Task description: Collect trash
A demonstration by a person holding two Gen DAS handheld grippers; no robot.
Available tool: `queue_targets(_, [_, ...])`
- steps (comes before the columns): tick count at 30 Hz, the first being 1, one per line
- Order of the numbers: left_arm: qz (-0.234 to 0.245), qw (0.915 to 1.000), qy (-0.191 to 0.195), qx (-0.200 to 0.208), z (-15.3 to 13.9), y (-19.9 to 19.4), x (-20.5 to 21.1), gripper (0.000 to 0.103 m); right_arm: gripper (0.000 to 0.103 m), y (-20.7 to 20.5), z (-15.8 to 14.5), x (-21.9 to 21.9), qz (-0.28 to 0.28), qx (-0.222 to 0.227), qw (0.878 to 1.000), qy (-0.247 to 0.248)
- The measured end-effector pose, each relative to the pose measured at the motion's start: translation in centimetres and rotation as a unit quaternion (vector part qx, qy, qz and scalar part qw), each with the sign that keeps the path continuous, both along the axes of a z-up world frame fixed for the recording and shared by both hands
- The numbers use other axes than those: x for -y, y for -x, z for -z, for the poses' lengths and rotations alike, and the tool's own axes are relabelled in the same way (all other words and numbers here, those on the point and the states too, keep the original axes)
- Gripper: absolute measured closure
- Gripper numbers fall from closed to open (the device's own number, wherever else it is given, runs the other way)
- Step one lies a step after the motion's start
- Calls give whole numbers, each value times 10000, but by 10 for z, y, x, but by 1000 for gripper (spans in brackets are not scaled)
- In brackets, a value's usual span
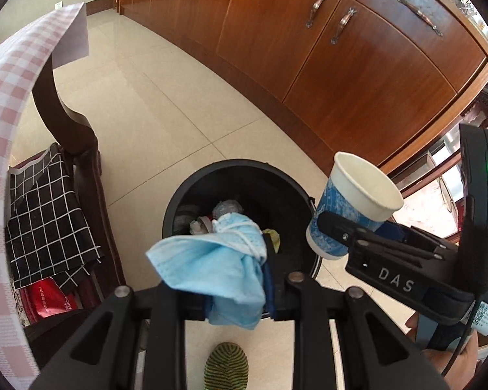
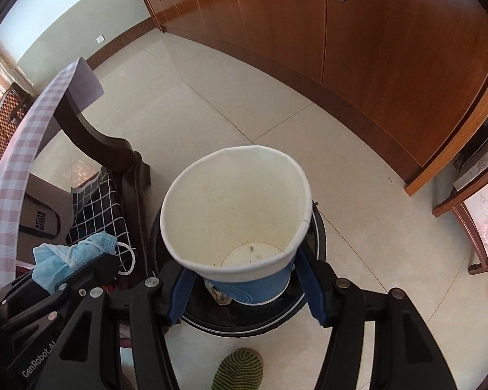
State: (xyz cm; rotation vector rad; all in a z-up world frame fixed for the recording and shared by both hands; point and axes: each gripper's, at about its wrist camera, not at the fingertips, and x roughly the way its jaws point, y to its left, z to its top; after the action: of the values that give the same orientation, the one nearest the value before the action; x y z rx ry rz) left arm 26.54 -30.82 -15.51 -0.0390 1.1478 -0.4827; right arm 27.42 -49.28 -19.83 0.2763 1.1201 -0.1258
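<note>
Round black plastic trash bin (image 1: 240, 175) holding crumpled scraps; above it, left gripper (image 1: 236, 279) clamped on crumpled blue face mask (image 1: 211, 260), right gripper (image 2: 247, 289) gripping empty blue-and-white paper cup (image 2: 237, 208)

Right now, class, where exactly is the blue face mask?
The blue face mask is pinched in the left gripper, above the black trash bin, left of the paper cup.

Lt-blue mask (image 1: 211, 260), blue/white cup (image 1: 351, 201), blk bin (image 1: 179, 201)
</note>
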Motion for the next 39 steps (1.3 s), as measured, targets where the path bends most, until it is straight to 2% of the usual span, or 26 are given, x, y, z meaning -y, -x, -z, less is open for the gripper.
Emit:
queue_targets(3, [-21,9998,-128,-116,15,-3,7,75,41,-11,13,2,-84,-198,9997,92])
queue_targets(5, [-94,9997,-175,-160,22,-7,8,67,40,-19,19,5,-84,-308,9994,107])
queue_targets(7, [-164,9994,-184,-229,27,-12,6,47,39,-25,24,7,-94,-406,9990,164])
queue_targets(8, [-220,9992,-219,-239,29,-14,6,32,34,-28,26,9,-65,-437,9988,225])
queue_targets(9, [-266,9991,-244,-227,31,-16,6,27,31,-30,26,11,-13,-437,9987,274])
queue_targets(14, [-283,9989,-377,-68,29,-15,4,26,28,-26,12,28,408,-215,9985,305])
queue_targets(19, [-172,9984,-424,342,13,-4,6,26,29,-10,-12,38,803,111,9965,186])
queue_targets(26, [-195,9972,-305,661,-16,7,-2,26,29,21,-44,45,1305,482,9903,-54])
queue_targets(32, [-216,9952,-60,955,-54,31,-16,26,28,70,-63,37,1528,641,9859,-251])
queue_targets(39, [-98,9902,282,1364,-111,74,-43,26,25,121,-96,4,1366,966,9851,-395])
